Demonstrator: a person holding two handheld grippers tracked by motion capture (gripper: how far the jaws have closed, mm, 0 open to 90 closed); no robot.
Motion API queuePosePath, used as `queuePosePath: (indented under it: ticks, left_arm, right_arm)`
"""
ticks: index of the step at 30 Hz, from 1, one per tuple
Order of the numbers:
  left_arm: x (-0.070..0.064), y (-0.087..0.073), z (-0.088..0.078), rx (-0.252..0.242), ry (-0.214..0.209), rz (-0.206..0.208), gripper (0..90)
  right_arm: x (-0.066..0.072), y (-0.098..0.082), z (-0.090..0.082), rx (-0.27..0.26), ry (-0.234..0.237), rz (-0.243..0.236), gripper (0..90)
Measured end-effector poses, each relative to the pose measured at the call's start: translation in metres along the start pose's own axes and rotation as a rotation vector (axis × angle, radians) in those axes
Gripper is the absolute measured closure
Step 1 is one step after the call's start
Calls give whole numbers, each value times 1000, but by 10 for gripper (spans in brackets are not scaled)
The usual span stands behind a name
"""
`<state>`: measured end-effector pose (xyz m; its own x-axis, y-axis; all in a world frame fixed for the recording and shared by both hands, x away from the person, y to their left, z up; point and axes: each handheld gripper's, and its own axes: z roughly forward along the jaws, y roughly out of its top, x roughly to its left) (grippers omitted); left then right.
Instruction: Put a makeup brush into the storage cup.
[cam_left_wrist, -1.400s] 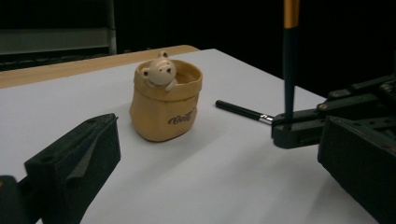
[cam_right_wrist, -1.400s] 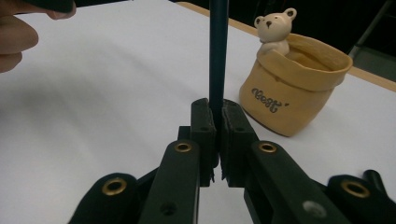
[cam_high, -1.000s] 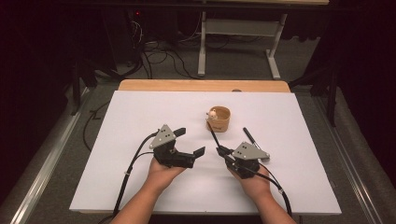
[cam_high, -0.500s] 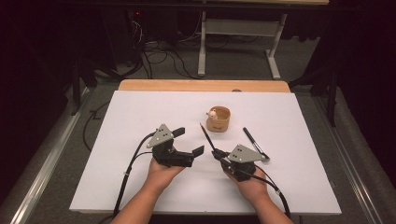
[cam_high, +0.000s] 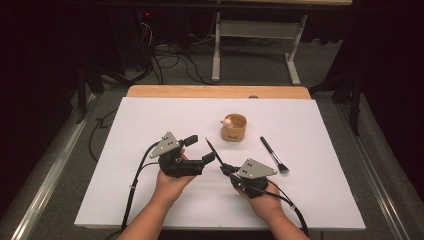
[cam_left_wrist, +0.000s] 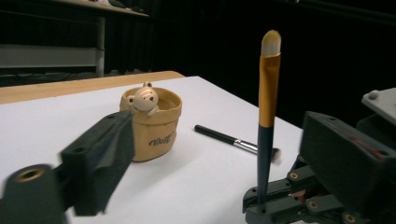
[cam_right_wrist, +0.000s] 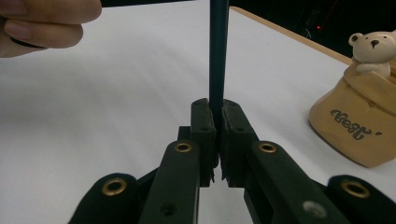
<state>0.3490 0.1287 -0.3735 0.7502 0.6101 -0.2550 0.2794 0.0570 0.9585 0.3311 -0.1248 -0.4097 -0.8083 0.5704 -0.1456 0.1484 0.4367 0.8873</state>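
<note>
My right gripper (cam_high: 225, 169) is shut on the dark handle of a makeup brush (cam_high: 214, 151), whose gold ferrule and pale tip (cam_left_wrist: 270, 70) rise upright. In the right gripper view the pads (cam_right_wrist: 205, 122) pinch the handle (cam_right_wrist: 218, 56). My left gripper (cam_high: 199, 150) stands open around that brush. Its jaws have just been closing, and the brush stands between them nearer the right-hand jaw, untouched. A tan pot with a small bear (cam_high: 234, 128) sits just beyond on the white table (cam_high: 150, 120). A second black brush (cam_high: 274, 155) lies flat to the right.
The pot (cam_left_wrist: 152, 126) and the lying brush (cam_left_wrist: 224, 137) sit past the left gripper's jaws. The pot (cam_right_wrist: 359, 126) stands to the right of the right gripper. Fingers of a hand (cam_right_wrist: 42, 23) show at top left. A wooden strip (cam_high: 215, 92) edges the table's far side.
The right gripper has shifted a little to the left with the brush, bringing it between the left gripper's jaws. The left jaws have narrowed slightly. The left hand stayed in place.
</note>
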Motion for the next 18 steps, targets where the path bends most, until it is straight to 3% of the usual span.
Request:
queuePosePath:
  ticks: [6,11,18]
  left_arm:
    - [-1,-1,-1,-7,-50,-5,307]
    - [-3,-2,-2,-17,-77,26,478]
    - [0,-4,-2,-10,-119,15,622]
  right_arm:
    - [1,0,1,3,3,-4,874]
    - [1,-1,1,9,2,-7,874]
    - [2,-1,3,3,7,-9,874]
